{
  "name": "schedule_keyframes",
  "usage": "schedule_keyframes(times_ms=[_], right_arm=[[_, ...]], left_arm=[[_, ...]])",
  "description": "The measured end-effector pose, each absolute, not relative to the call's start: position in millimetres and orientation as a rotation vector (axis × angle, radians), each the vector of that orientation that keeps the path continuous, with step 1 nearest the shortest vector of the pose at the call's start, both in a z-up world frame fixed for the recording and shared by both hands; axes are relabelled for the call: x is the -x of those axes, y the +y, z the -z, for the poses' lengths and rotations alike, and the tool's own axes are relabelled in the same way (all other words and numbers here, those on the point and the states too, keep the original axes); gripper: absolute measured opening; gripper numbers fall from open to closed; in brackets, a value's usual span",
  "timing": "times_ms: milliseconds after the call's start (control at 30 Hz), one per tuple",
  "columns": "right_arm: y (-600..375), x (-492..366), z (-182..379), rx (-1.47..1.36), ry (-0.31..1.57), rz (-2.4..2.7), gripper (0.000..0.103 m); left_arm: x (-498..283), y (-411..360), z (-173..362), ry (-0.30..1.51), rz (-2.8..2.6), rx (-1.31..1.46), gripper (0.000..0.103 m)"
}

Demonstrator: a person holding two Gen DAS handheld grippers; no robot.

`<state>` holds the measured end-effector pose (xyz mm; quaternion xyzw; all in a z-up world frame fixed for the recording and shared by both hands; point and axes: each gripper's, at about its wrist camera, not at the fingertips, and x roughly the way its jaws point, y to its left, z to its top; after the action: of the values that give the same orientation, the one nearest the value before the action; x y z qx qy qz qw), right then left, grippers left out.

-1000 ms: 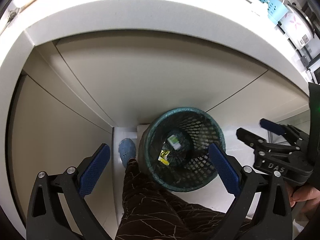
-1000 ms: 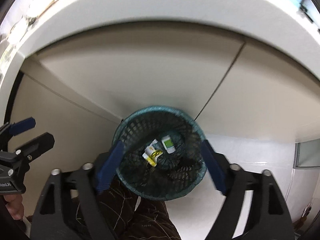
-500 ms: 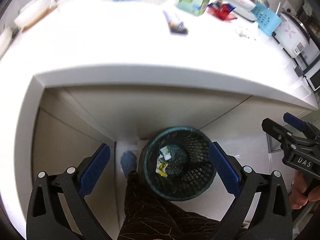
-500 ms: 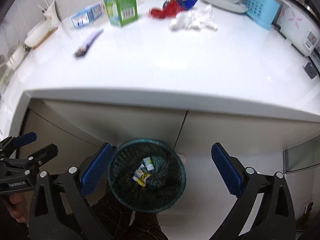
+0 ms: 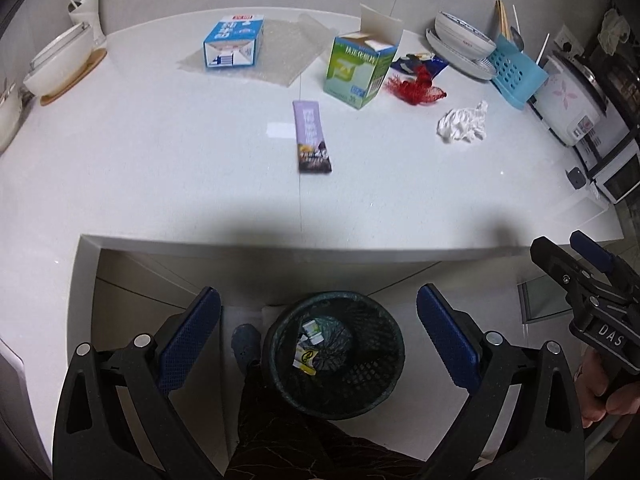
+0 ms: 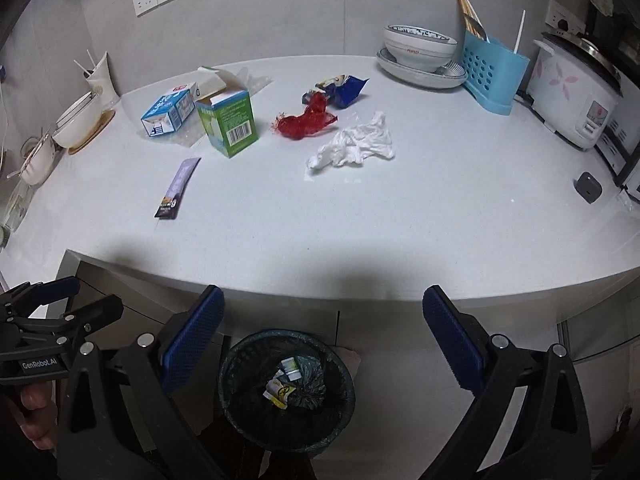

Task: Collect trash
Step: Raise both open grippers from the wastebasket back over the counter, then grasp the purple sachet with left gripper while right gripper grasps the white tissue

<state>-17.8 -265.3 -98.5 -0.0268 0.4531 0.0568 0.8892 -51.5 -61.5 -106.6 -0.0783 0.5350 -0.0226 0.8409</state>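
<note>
Here, through your left wrist camera, your left claw (image 5: 318, 328) hangs with its jaws spread wide and nothing between them, framing the mesh trash bin (image 5: 334, 354) on the floor below the tabletop (image 5: 160, 160) edge. The bin holds a few scraps, one a yellow-marked wrapper (image 5: 306, 360). Up on the tabletop, the purple snack wrapper (image 5: 312, 142) lies flat just in front of the green carton (image 5: 356, 72), the blue carton (image 5: 234, 42) sits to that carton's left on a clear plastic sheet (image 5: 276, 54), and the red mesh scrap (image 5: 416, 88) and crumpled white tissue (image 5: 464, 122) lie to its right. Your right claw (image 5: 568, 252) shows at the right edge, empty. Through your right wrist camera, your right claw (image 6: 322, 332) is also spread wide and holds nothing, with the trash bin (image 6: 286, 390) low between its fingers. Relative to the green carton (image 6: 228, 122), the white tissue (image 6: 354, 144) lies well to its right, the red mesh scrap (image 6: 306, 120) between them, and the blue foil bag (image 6: 340, 88) just behind the scrap. The purple wrapper (image 6: 178, 188) lies in front of the carton.
</note>
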Motion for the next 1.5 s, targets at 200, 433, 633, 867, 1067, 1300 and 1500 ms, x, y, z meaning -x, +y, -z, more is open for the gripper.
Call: schedule_keyframes(times_ms=[200,433,633,867,1067,1300,1500], right_arm=[[-270,2,82,0.063,0.917,-0.111,0.095],[-275,-20,73,0.060,0.910,-0.097,0.095],[-277,-41,69,0.065,0.907,-0.084,0.095],[-277,-70,68,0.074,0.917,-0.075,0.092],[-281,-96,76,0.069,0.942,-0.039,0.092],[-287,-121,91,0.052,0.972,-0.013,0.092],[-284,-143,104,0.051,1.002,-0.006,0.092]], left_arm=[[38,-63,89,1.111,0.049,0.169,0.096],[15,-64,76,1.097,0.053,0.166,0.096],[-10,-61,71,1.106,0.049,0.162,0.096],[-40,-59,72,1.126,0.042,0.145,0.095],[-64,-56,83,1.168,0.044,0.147,0.095],[-83,-46,102,1.209,0.038,0.146,0.095],[-101,-42,122,1.256,0.027,0.151,0.095]])
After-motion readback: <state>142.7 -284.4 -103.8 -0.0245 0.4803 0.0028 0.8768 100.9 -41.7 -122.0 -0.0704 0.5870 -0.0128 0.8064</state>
